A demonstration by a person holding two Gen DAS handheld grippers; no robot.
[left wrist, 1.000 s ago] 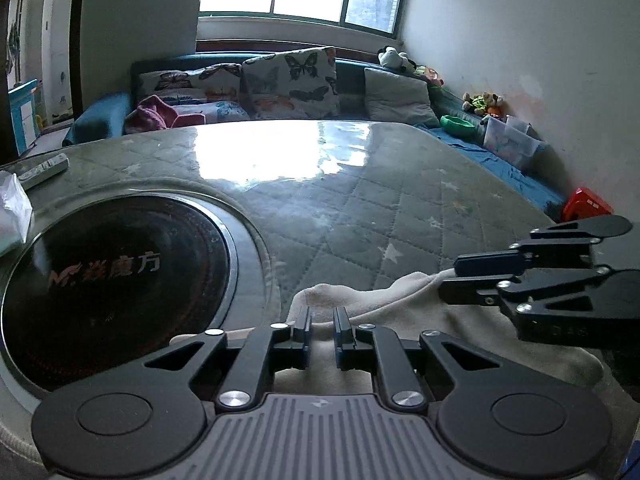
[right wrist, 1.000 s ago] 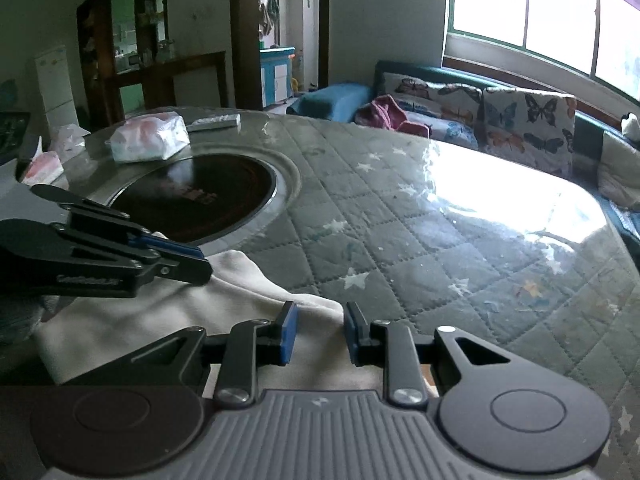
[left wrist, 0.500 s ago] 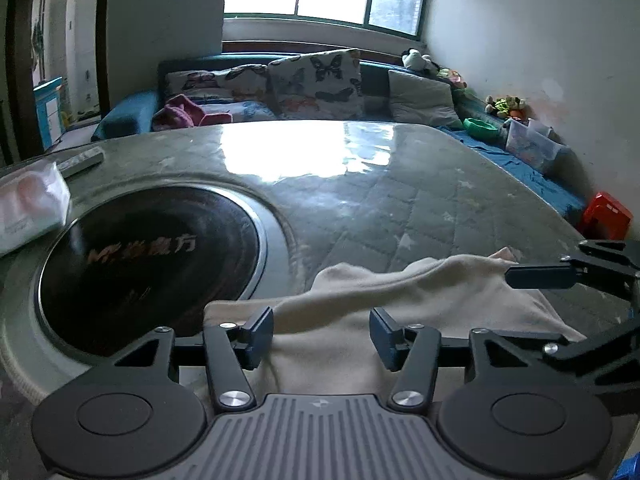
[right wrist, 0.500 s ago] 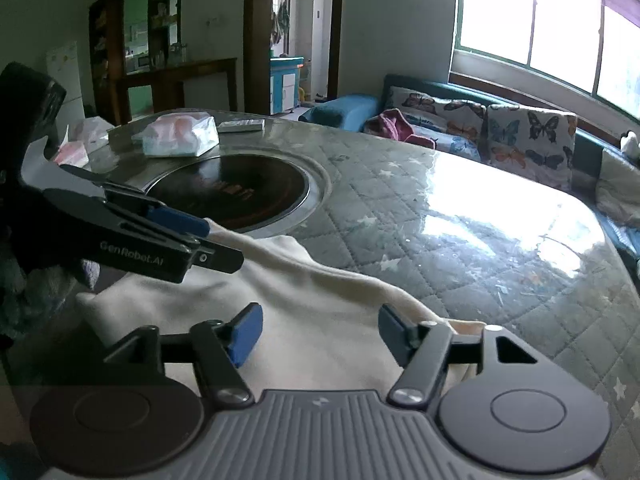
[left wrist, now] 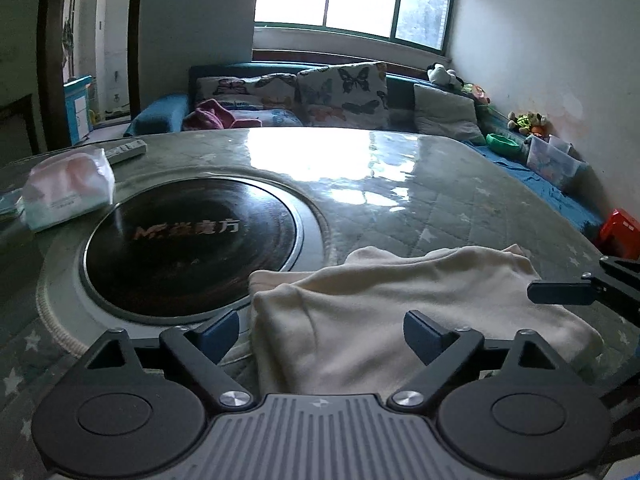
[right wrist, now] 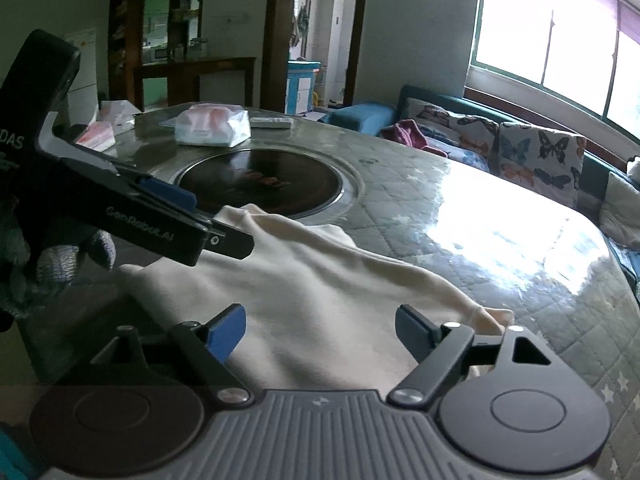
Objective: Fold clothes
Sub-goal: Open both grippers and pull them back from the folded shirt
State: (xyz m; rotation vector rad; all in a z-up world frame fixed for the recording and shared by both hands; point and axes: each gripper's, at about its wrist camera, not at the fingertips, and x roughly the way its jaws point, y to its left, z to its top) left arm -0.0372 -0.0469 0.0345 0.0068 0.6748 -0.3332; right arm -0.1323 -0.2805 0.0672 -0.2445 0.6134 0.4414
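A cream garment (left wrist: 400, 300) lies folded on the quilted table near its front edge; it also shows in the right wrist view (right wrist: 320, 280). My left gripper (left wrist: 320, 330) is open and empty, held just above the garment's near left part. My right gripper (right wrist: 320, 326) is open and empty above the garment's near right part. The right gripper's fingers (left wrist: 560, 292) reach in at the right of the left wrist view. The left gripper's fingers (right wrist: 224, 242) cross the left of the right wrist view, over the garment's left edge.
A round black hotplate (left wrist: 192, 236) is set in the table (left wrist: 420, 184) just beyond the garment. A tissue pack (left wrist: 68, 188) and a remote (left wrist: 126, 150) lie at the far left. A sofa with cushions (left wrist: 340, 96) stands behind the table.
Both grippers were shut on the garment's edge a second ago. They have opened wide, let it go and pulled back and up. The garment now lies flat.
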